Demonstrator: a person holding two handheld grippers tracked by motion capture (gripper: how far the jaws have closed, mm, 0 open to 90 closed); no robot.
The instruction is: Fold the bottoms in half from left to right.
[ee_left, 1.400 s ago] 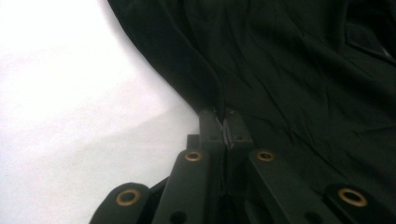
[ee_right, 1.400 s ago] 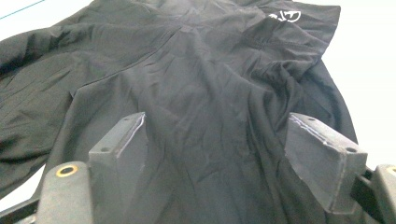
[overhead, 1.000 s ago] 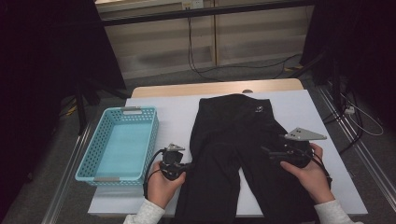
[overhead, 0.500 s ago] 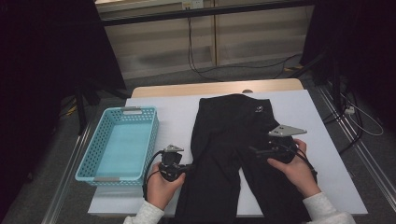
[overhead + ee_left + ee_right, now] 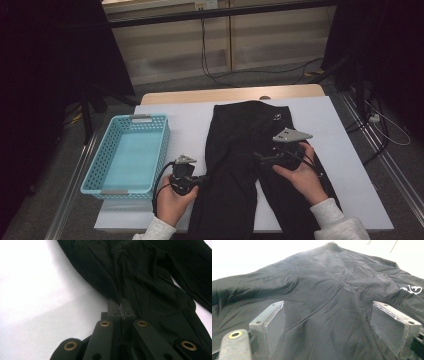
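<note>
Jaws-wise, left gripper is pinched on the left edge of the black stretchy trousers spread mid-worktop, right gripper hovers wide open over them, so I'd grab the fabric deep before pulling.

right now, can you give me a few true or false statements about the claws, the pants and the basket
1. The left claw is shut on the edge of the pants. True.
2. The right claw is shut on the pants. False: its jaws stand wide apart over the fabric.
3. The basket holds folded clothes. False: nothing lies in it.
4. The basket sits to the left of the pants. True.
5. The pants are white. False: they are black.
</note>
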